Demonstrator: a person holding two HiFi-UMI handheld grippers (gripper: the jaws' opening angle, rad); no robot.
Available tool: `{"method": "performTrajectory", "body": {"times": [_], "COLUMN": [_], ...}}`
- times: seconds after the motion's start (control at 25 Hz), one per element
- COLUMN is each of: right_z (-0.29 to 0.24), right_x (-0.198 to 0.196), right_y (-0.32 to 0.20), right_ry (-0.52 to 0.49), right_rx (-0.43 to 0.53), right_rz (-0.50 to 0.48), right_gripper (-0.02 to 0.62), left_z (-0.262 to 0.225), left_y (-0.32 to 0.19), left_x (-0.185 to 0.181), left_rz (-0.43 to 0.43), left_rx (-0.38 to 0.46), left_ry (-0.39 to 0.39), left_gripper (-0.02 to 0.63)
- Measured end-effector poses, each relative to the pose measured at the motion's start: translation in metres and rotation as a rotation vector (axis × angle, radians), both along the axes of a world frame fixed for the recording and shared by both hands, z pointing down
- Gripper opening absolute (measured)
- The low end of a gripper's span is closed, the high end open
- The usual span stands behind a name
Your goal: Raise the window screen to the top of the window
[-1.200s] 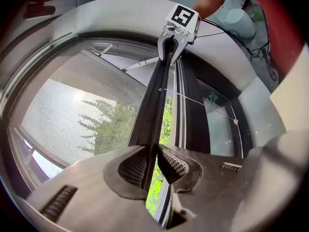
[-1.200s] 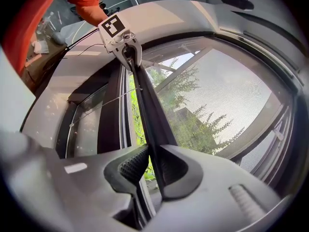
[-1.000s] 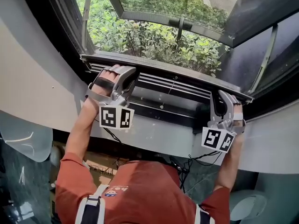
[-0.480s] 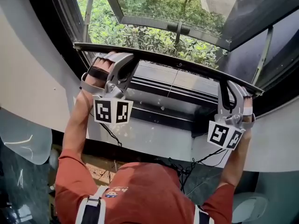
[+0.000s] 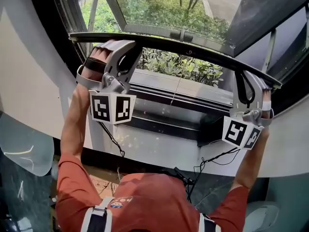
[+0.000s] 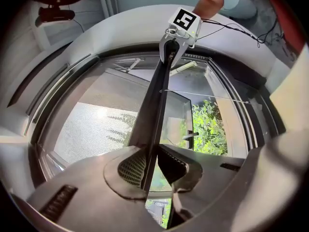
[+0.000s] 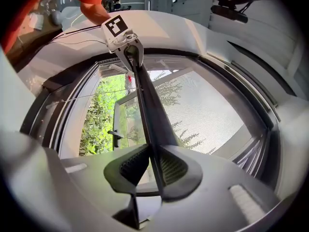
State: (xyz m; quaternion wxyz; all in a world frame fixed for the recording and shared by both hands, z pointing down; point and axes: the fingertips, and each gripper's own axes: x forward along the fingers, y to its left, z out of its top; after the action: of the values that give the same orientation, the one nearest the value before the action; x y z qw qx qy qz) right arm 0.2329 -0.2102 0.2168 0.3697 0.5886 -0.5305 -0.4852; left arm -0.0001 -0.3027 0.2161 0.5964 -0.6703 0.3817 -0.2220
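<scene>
Lifting is under way but not finished. You have the screen's bottom bar [image 5: 193, 46] gripped near both ends: the left tool [image 5: 124, 45] is closed on it near the left end and the right tool [image 5: 251, 77] near the right. Each gripper view shows the dark bar running straight out from between that tool's ribbed pads, with the jaws narrow and clamped on its thin edge. On the left, one pad sits flat against the bar, while the other pad's contact is harder to read in the wide-angle bend.

The bar hangs well clear of the lower track [image 5: 183, 88]. An open gap lies between them, and the plants [image 5: 178, 65] outside show through it unveiled. By my judgement that is part of the way, with a good stretch left, because a broad sheet of mesh [image 6: 91, 124] spreads beyond the bar towards the frame.

The head view cuts off the top of the window, so you cannot see from there where the bar must end up. No view shows a housing or catch for the screen. A thin line [image 5: 175, 90] runs from the bar down to the track — a cord, perhaps, but too fine to be sure. The bar partly covers your left tool's tips.
</scene>
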Motion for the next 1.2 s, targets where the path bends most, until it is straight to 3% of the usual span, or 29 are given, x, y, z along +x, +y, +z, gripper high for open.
{"method": "performTrajectory", "body": {"times": [0.44,1.2], "right_z": [-0.070,-0.153], "right_x": [-0.001,0.001], "right_y": [-0.005,-0.007], "right_ry": [0.068,0.132], "right_rx": [0.075,0.160], "right_rz": [0.002,0.004], "right_gripper": [0.078,0.080], "left_z": [-0.071,-0.154], "left_y": [-0.003,-0.005], "left_x": [-0.001,0.003], "left_rz": [0.005,0.008], "left_rx": [0.114,0.218], "left_ry": [0.035,0.026], "left_gripper": [0.084,0.092]}}
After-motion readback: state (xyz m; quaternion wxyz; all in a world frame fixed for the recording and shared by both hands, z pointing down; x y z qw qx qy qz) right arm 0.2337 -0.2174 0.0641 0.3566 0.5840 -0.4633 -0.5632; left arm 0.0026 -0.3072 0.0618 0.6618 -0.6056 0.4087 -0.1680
